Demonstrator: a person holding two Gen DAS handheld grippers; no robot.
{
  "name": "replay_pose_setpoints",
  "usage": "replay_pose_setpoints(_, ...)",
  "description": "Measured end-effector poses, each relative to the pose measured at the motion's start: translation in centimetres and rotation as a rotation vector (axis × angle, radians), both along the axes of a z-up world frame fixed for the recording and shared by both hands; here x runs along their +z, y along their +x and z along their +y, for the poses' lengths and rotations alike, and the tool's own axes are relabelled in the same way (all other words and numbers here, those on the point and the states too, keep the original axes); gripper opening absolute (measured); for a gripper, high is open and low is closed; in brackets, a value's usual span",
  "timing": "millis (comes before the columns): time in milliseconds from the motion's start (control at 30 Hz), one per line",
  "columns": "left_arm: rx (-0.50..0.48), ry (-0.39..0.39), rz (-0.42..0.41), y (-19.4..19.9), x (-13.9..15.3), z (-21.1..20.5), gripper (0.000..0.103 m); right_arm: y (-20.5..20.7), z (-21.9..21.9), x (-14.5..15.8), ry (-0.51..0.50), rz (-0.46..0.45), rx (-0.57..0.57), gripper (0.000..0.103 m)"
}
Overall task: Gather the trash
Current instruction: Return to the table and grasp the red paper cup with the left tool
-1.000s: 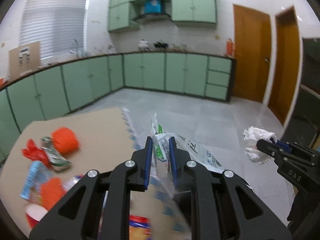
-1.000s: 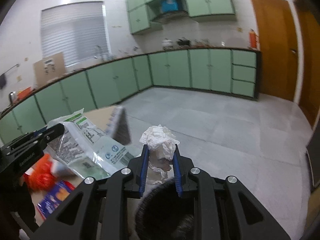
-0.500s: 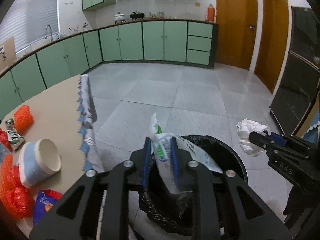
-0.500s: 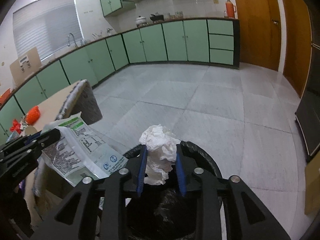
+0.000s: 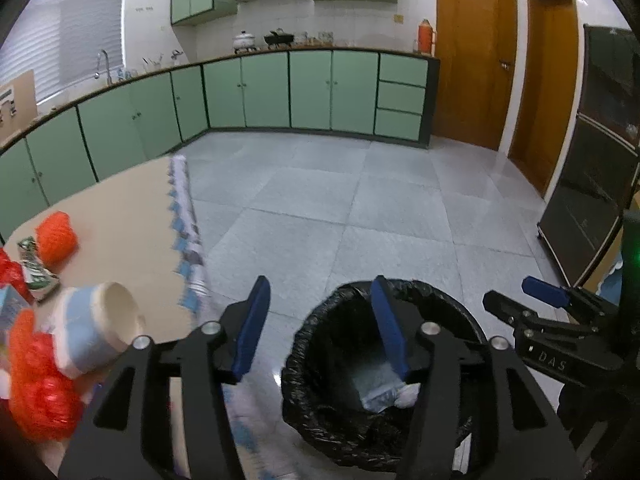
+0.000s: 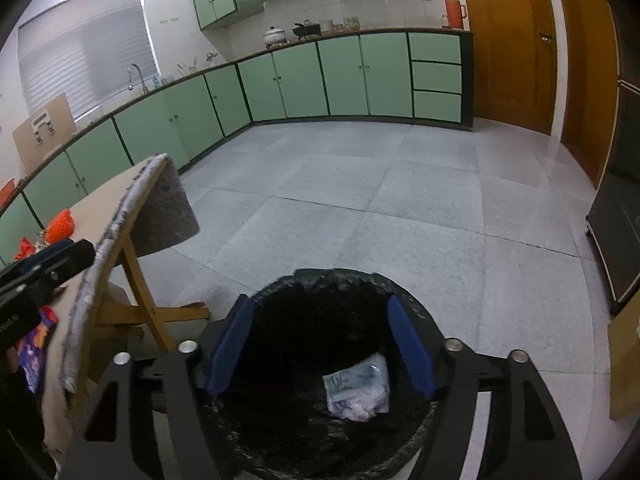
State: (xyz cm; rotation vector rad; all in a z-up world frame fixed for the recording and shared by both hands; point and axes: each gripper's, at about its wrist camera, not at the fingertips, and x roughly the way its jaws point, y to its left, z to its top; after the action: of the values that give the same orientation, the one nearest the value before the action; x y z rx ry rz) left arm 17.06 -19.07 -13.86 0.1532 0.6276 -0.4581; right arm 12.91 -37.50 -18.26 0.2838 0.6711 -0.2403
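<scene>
left gripper (image 5: pixel 320 322): blue-padded black two-finger tool, jaws have just been opening, now spread wide with nothing between them; hangs over the near rim of the bin.
right gripper (image 6: pixel 320 346): same build, jaws have also just been opening, wide apart and empty, centred above the bin mouth.
bin (image 6: pixel 416 308): round floor bin lined with a crinkled black plastic bag, just beside the table edge.
dropped trash: printed white-and-green plastic wrapper (image 6: pixel 358 378) and crumpled white tissue wad (image 6: pixel 360 408) both lie at the bottom of the bin, touching each other.
table (image 5: pixel 120 216): tan top on a folding wooden frame, patterned cloth hanging off its edge.
remaining trash: white-and-blue paper cup (image 5: pixel 96 328) on its side, mouth toward the bin; orange foam mesh sleeves (image 5: pixel 56 236) further back and at the near left; flat green snack wrapper (image 5: pixel 36 268) beside the far one.
handling (judgement): all light. Cup is thin and crushable, so pinch across the rim wall gently. Mesh is soft and springy, grab mid-body. Wrapper is flat and slick, take a raised edge.
step: drop looks done, next pickup is back at the table.
</scene>
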Motion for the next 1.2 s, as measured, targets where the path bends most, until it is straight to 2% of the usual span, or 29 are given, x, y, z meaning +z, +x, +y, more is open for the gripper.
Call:
replay_pose_setpoints(200, 0.079, 0.0, -0.114, -1.7, 3.4, 5.0, 0.07, 0.5, 4.6, 2.9, -0.04, -0.081, 0.074, 0.087)
replay_pose_setpoints(367, 0.223, 0.027, -0.184, -2.7, 5.4, 10.7, 0.073, 1.7, 9.9, 5.9, -0.047, -0.177, 0.157, 0.092)
replay_pose_setpoints(567, 0.411, 0.109, -0.233, -4.0, 5.7, 17.9, 0.076, 3.7, 16.3, 7.4, -0.037, -0.245, 0.25, 0.092)
replay_pose_setpoints(700, 0.478, 0.125, -0.186, -4.2, 4.8, 21.4, 0.077, 4.7, 20.1, 7.0, -0.037, -0.244, 0.305, 0.092)
replay_pose_setpoints(867, 0.507, 0.119, -0.132, -5.1, 3.5, 24.1, 0.078, 5.6, 23.6, 6.2, -0.058, -0.219, 0.353, 0.092)
replay_pose_setpoints(1200, 0.522, 0.072, -0.054, -4.4, 1.5, 26.5, 0.081, 6.5, 25.6, 5.3, -0.089, -0.181, 0.374, 0.092)
